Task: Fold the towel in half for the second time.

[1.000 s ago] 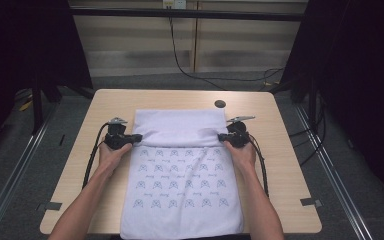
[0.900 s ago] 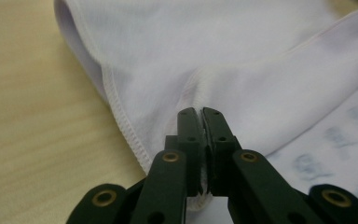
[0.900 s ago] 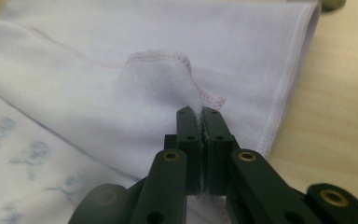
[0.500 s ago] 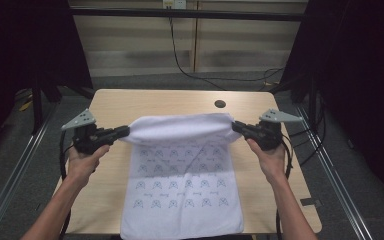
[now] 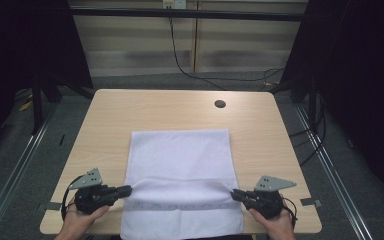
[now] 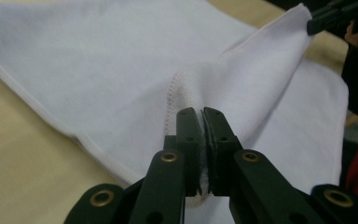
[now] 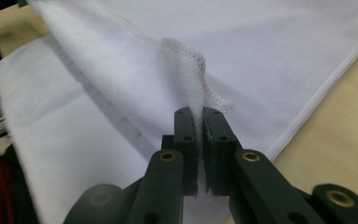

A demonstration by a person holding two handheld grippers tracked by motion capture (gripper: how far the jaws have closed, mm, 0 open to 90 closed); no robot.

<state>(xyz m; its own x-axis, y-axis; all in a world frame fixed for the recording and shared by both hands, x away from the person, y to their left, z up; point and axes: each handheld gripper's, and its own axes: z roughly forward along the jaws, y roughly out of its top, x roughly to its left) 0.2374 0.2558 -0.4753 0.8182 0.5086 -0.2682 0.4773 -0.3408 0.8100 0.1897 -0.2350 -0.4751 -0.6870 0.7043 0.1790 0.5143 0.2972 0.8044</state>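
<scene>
**White cloth folded toward the near edge of the desk**

A white cloth [image 5: 180, 165] lies on the light wooden desk [image 5: 130, 107], its far part spread flat and smooth with a straight far edge. Near the person's side a folded band of it crosses from side to side, stretched slightly above the layer beneath, where a faint row of pale printed marks shows. The near end of the cloth hangs over the desk's front edge.

The left tool [image 5: 125, 190] is clamped on the left corner of that band; in the left gripper view its jaws [image 6: 199, 135] pinch a stitched hem, the fabric bunching into a ridge just above them. The right tool [image 5: 234, 193] is clamped on the right corner; its jaws have just been easing open a little, yet the hemmed cloth sits pressed between them [image 7: 198, 135]. The hem shows fine pinkish stitching. A small dark hole [image 5: 220, 104] sits in the desk beyond the cloth.
</scene>
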